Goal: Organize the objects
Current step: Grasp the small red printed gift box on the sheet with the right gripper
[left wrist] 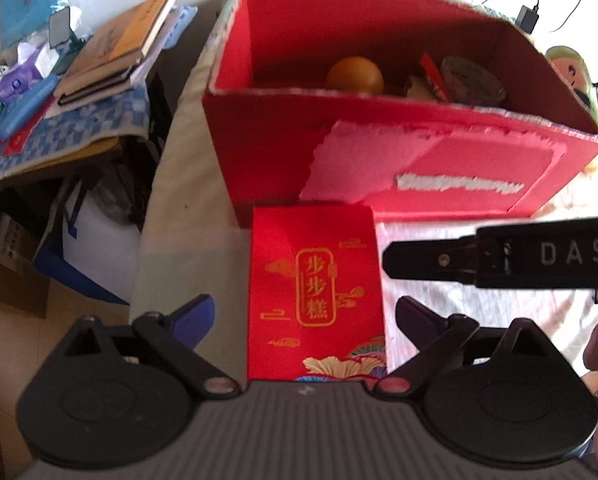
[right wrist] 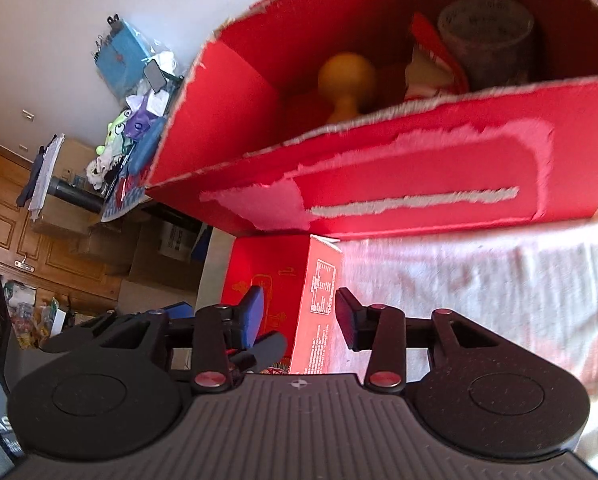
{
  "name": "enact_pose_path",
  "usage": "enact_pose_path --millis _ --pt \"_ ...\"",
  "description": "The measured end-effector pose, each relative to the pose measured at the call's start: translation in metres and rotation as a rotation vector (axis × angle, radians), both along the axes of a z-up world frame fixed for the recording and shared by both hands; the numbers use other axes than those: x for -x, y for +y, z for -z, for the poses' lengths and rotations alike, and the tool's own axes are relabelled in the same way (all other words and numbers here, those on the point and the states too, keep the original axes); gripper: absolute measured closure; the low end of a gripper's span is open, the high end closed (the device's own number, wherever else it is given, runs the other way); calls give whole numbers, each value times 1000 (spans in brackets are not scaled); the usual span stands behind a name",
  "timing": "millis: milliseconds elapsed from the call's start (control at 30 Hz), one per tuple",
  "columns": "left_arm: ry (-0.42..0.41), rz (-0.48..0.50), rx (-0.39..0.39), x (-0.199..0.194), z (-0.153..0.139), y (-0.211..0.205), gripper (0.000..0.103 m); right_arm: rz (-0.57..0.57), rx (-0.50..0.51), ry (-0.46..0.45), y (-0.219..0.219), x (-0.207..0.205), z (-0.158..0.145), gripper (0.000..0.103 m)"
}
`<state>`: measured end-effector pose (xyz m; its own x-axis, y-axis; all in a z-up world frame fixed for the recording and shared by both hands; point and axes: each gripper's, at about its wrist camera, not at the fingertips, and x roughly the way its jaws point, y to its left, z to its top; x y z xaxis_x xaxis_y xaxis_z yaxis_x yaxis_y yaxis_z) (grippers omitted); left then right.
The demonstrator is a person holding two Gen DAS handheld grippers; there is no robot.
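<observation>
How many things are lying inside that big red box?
3 visible: an orange gourd-shaped piece left, a red-and-white packet middle, a grey tub right. The box wall may hide more.

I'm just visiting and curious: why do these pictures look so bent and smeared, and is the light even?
Left wrist view: fisheye bows the big red box, its torn edges are slightly blurred, and the wall behind glares white. Right wrist view: the box leans and smears, while the small red carton stays fairly sharp and the cloth washes out.

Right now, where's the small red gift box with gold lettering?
The small red gift box lies on the pale cloth right in front of the big open red carton, at its left corner. In the left wrist view it sits between the left gripper fingers.
</observation>
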<state>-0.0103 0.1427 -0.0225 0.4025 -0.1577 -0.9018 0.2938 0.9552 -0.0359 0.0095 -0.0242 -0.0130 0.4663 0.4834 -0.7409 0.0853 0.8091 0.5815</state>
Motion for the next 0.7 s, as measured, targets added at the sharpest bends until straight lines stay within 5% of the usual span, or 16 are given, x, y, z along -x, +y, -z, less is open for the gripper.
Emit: enact_pose_path --millis 200,333,700 --pt "10 36 -17 -2 10 -6 6 14 -24 59 2 -8 14 54" --pt "19 76 -36 -3 15 -12 19 -7 -48 96 6 -12 23 52" --pt "6 143 -71 -2 17 -21 22 -31 -118 149 5 -15 32 50"
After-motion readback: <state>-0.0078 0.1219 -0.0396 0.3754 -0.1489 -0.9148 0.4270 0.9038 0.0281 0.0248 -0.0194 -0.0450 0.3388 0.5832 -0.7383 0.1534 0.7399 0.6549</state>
